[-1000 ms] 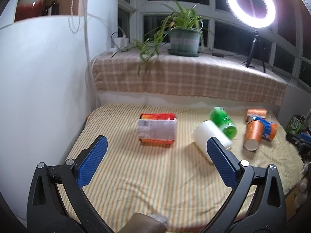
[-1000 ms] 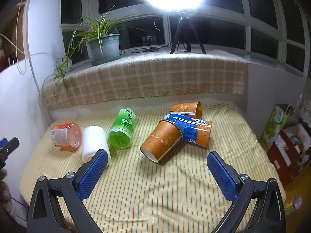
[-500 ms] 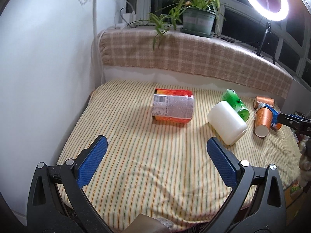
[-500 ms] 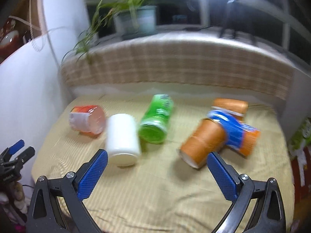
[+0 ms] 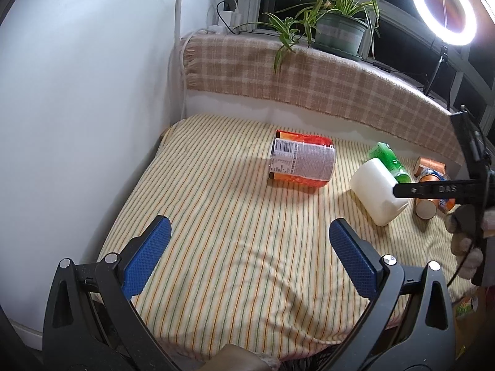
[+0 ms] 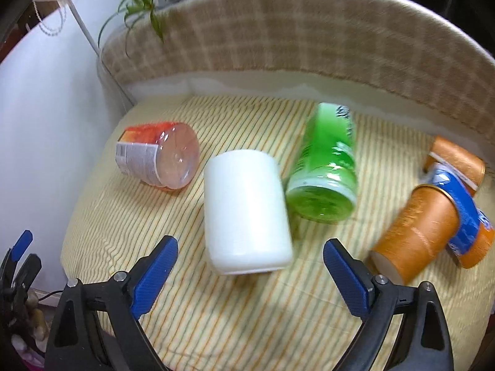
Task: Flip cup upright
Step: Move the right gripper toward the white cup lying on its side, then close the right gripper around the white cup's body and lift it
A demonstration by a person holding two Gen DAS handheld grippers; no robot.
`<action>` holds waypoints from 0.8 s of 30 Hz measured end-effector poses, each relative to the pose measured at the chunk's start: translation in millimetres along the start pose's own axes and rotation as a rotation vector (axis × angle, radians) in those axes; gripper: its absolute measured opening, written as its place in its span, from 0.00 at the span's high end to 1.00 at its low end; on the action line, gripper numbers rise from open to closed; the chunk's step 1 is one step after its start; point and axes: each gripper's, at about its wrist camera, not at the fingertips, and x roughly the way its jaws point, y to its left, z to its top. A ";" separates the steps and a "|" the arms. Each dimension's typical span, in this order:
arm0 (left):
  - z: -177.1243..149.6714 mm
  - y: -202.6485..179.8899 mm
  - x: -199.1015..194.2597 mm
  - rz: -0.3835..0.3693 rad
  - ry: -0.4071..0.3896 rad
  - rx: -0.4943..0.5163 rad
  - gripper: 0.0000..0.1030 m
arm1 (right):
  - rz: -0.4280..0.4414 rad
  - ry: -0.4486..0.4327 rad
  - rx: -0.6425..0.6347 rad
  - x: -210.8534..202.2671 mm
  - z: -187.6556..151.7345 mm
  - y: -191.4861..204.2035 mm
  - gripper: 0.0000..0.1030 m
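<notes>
A white cup lies on its side on the striped cloth, just beyond and between the fingers of my right gripper, which is open and empty. The cup also shows in the left wrist view. A green cup, a red-orange labelled cup and orange paper cups with a blue one lie on their sides around it. My left gripper is open and empty over the near left of the cloth, far from the cups.
The striped table cloth meets a white wall on the left and a checked ledge at the back. A potted plant and a ring light stand on the ledge. The right gripper's body shows at the right edge.
My right gripper has moved forward and left, so the white cup now lies close between its fingers. My left gripper has drawn back and turned left. No cup has moved.
</notes>
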 end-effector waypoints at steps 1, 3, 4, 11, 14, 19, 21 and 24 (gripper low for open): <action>-0.3 0.3 0.4 -0.001 0.003 -0.003 0.00 | -0.006 0.008 -0.001 3.9 1.3 1.1 0.07; -0.3 0.6 0.7 -0.008 0.007 -0.008 0.00 | -0.014 0.025 0.003 10.9 2.8 2.1 0.07; 0.0 0.1 0.6 -0.012 0.010 -0.010 0.00 | -0.016 0.036 0.007 14.7 2.8 2.3 0.07; 0.4 1.4 4.2 -0.038 0.023 -0.028 0.00 | -0.020 0.077 0.016 30.4 3.6 5.9 0.09; 0.5 1.0 6.6 -0.039 0.026 -0.033 0.00 | -0.023 0.093 0.029 35.6 3.5 5.2 0.13; 1.4 3.3 10.0 -0.041 0.034 -0.055 0.00 | -0.021 0.122 0.044 44.6 2.0 4.1 0.21; 2.2 4.4 11.0 -0.040 0.036 -0.060 0.00 | -0.017 0.129 0.048 47.4 1.1 4.0 0.24; 3.1 4.6 11.0 -0.042 0.036 -0.065 0.00 | -0.020 0.124 0.048 46.3 -0.1 4.7 0.24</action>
